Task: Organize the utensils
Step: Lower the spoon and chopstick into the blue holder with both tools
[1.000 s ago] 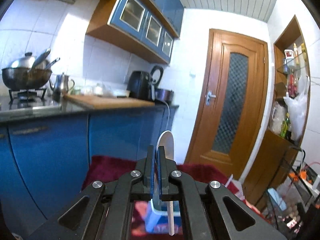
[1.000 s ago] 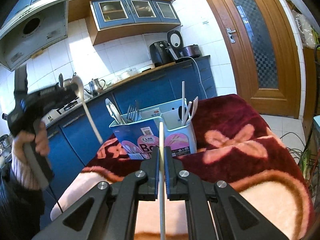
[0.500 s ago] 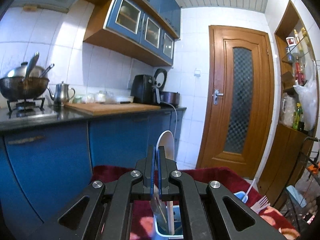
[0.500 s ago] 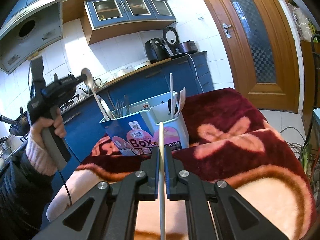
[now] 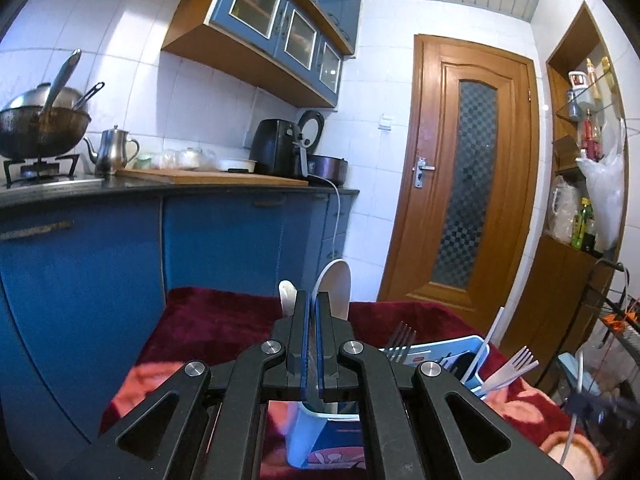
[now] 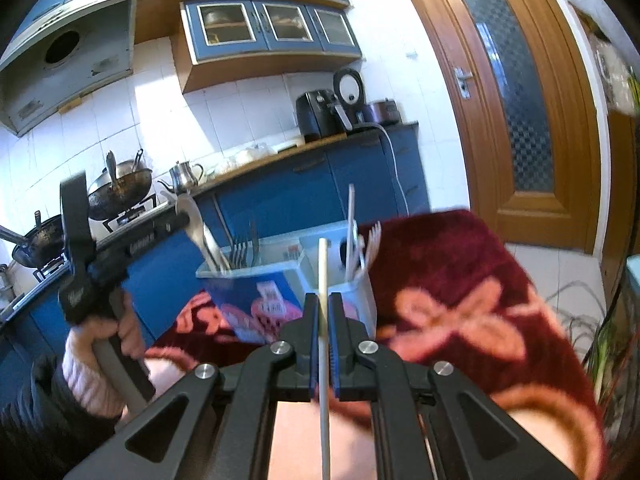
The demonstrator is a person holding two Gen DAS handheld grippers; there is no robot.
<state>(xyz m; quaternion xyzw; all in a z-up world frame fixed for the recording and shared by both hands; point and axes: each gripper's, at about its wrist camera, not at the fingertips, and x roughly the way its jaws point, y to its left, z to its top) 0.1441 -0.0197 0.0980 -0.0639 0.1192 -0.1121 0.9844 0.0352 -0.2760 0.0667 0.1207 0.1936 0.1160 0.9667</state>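
The left gripper is gripping a white spoon, jaws closed on its handle; the bowl is sticking up past the tips at about 1 o'clock. In the right wrist view the spoon's lower end is reaching into the blue box, by the metal forks. The right gripper is clamping a thin white stick, jaws closed on it, stick upright. The box is sitting on a red blanket, approx. 12 o'clock from the right gripper. White plastic forks are standing in the white compartment at 1 o'clock. A hand is holding the left gripper's handle.
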